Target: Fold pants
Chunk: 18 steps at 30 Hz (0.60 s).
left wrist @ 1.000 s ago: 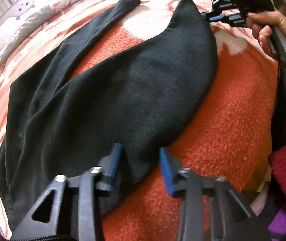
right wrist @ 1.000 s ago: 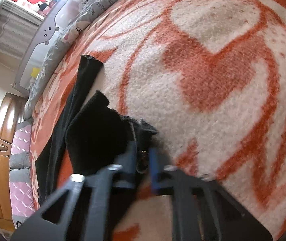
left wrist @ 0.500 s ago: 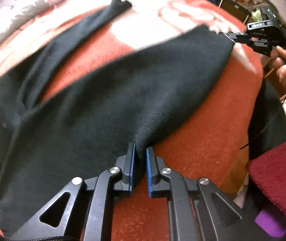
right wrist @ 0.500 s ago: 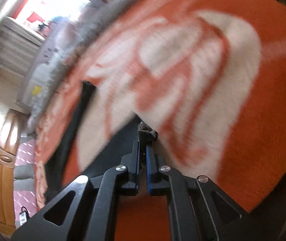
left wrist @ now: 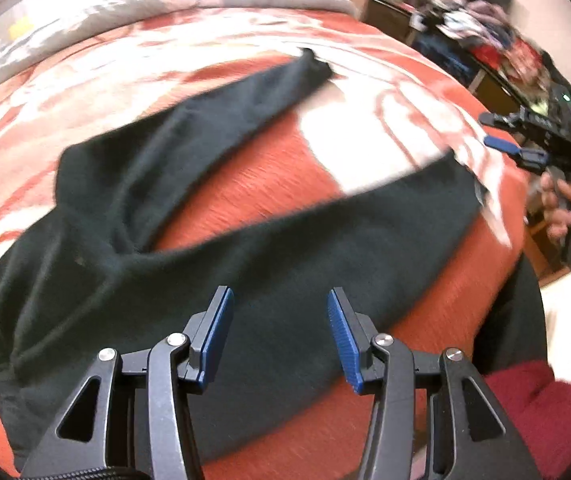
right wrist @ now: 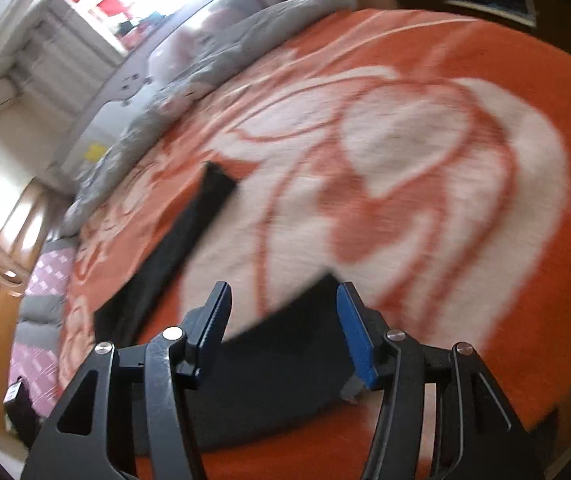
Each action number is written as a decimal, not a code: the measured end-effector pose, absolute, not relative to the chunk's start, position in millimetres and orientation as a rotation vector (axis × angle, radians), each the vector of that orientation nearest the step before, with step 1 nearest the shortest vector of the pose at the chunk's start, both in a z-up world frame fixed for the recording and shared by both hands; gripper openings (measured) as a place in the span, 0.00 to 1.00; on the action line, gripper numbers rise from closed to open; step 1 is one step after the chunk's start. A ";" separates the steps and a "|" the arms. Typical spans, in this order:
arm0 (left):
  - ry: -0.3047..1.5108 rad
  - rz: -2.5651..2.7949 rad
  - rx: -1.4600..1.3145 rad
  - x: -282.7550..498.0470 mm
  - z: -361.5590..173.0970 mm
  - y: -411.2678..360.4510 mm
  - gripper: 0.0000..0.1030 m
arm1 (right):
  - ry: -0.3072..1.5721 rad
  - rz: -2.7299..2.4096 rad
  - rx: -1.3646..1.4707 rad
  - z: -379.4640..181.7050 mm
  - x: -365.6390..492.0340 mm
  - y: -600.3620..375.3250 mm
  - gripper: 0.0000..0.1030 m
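Note:
Black pants [left wrist: 245, 248] lie spread flat on an orange and white blanket [left wrist: 269, 168], the two legs splayed apart in a V. My left gripper [left wrist: 279, 336] is open and empty, just above the near leg's lower edge. My right gripper [right wrist: 283, 332] is open and empty above the near leg's cuff end [right wrist: 285, 344]. It also shows at the right of the left wrist view [left wrist: 501, 132], held in a hand, clear of the cuff. The far leg [right wrist: 189, 232] stretches away to the left.
A grey patterned quilt [left wrist: 145, 4] lies along the blanket's far side. A dark red towel [left wrist: 545, 412] sits at the near right. Cluttered shelves [left wrist: 485, 40] stand beyond the bed. A wooden headboard [right wrist: 1, 280] and pink bedding [right wrist: 41, 292] are at left.
Both grippers were shut on the near leg half a second ago. They have opened and let it go; the leg now lies flat and straight on the blanket, and both grippers have lifted.

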State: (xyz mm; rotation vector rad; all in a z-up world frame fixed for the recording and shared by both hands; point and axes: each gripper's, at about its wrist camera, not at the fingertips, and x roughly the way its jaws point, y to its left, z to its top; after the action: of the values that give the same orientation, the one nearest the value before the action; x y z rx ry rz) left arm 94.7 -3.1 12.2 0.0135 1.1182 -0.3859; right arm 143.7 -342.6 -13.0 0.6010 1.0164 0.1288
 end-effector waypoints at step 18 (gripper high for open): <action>1.157 -0.291 0.015 287.0 -2.4 29.9 0.66 | 1.079 0.367 0.278 -45.7 328.8 -239.4 0.55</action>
State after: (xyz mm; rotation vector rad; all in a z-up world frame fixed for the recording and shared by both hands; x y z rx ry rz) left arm 287.0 29.9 -2.4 0.0153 1.1572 -0.2905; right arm 328.8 -239.4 -45.7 0.2782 1.0788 0.3665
